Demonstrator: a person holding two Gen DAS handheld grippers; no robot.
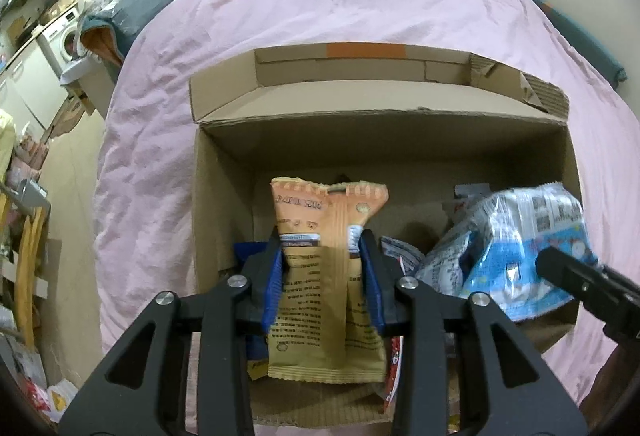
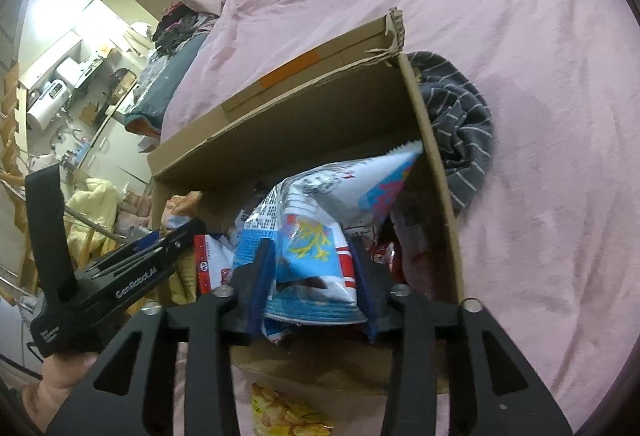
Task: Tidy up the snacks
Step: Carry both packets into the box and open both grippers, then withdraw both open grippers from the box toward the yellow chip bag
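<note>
Left gripper [image 1: 324, 268]: your blue pads flank the orange snack packet [image 1: 326, 276], which sits upright over the cardboard box [image 1: 224, 204]; whether they press it or have let go, you cannot tell from this view.
Orange packet: its lower edge hangs near the front wall, so ease it down inside the box before you spread the fingers fully.
Box: it rests on the pink duvet [image 1: 280, 16], flap folded back, floor partly bare toward the left and rear; aim there.
Blue-and-white bag [image 2: 312, 236]: it lies crumpled between your right pads, its top corner against the right wall.
Right gripper [image 2: 316, 276]: fingers bracket the bag; grip or release, you cannot tell. Lower it flat, clear of the neighbouring red-and-white wrappers [image 2: 212, 264], then withdraw straight back.
</note>
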